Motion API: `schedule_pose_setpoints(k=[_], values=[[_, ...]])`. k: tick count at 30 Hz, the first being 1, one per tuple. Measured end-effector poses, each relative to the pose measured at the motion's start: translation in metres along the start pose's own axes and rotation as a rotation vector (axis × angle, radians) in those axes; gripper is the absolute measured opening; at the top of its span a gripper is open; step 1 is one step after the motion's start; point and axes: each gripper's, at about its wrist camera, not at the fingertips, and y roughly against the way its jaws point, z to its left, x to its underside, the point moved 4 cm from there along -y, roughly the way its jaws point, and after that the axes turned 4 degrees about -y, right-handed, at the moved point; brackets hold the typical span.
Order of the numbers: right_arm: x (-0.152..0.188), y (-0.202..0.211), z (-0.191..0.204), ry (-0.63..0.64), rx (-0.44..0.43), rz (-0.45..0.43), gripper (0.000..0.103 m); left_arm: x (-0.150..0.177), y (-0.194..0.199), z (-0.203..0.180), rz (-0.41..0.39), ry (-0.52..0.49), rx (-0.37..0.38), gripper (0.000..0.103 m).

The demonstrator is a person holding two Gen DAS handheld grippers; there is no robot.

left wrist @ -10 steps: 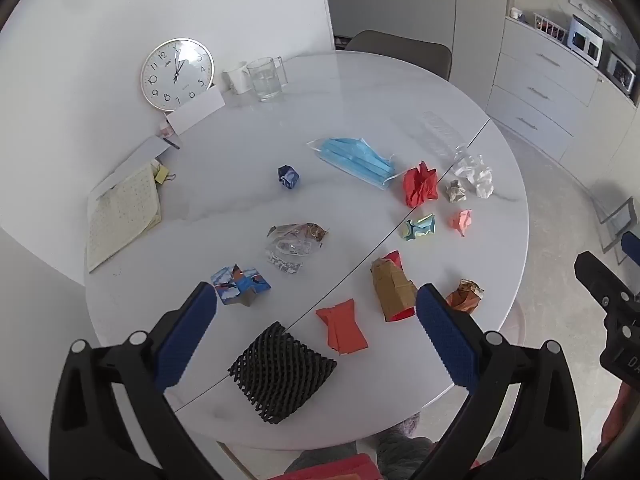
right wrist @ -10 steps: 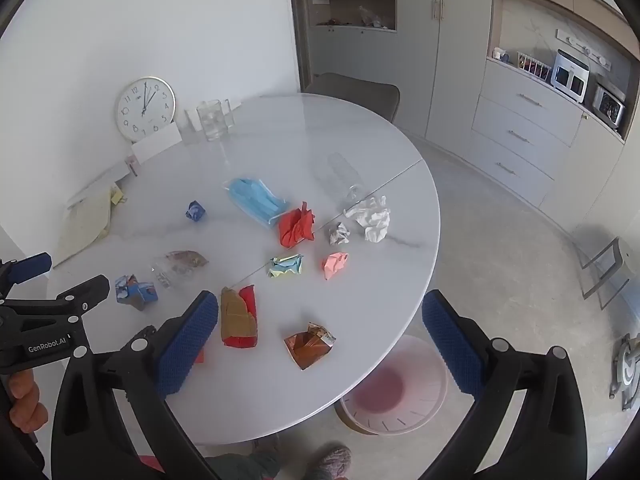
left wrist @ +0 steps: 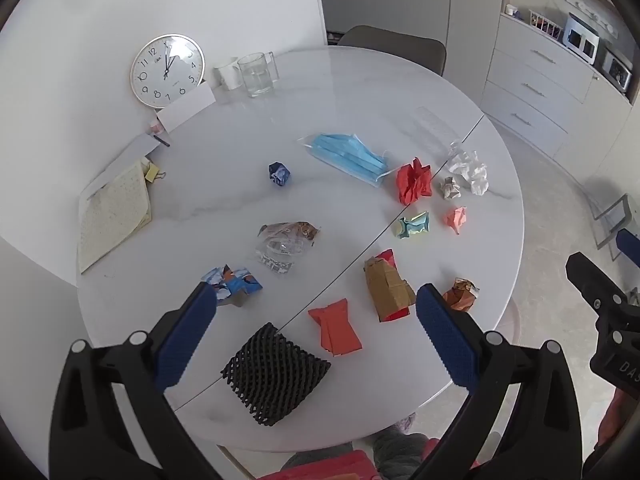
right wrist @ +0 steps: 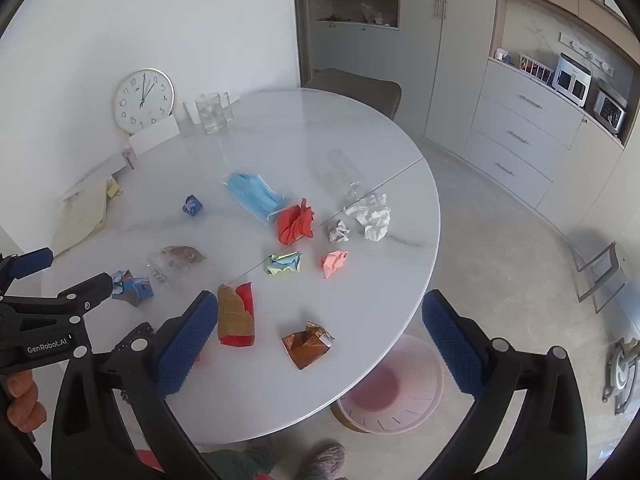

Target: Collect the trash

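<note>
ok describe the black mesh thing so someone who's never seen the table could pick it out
On the round white table, look at the near edge, closest to the left tongs. The black foam netting sleeve lies flat there, just left of a folded orange-red paper. It is the only black piece, with an open diamond lattice rather than crumpled paper or wrapper.

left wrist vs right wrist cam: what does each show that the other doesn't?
Only the left wrist view shows the flat orange folded paper clearly and the whole black foam mesh sleeve.

Only the right wrist view shows the pink round bin on the floor beside the table, plus the person's hand holding the left gripper.

Both show the white round table, wall clock, blue face mask, red crumpled paper and brown-and-red paper bag. Both grippers, left and right, are open and hold nothing.
</note>
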Motion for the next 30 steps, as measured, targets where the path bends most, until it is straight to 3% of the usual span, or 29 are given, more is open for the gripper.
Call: schedule_pose_setpoints(k=[30], values=[[-0.008, -0.004, 0.01, 0.013, 0.004, 0.024, 0.101, 0.0, -0.006, 0.002, 0.014, 0.012, 0.002, 0.095]])
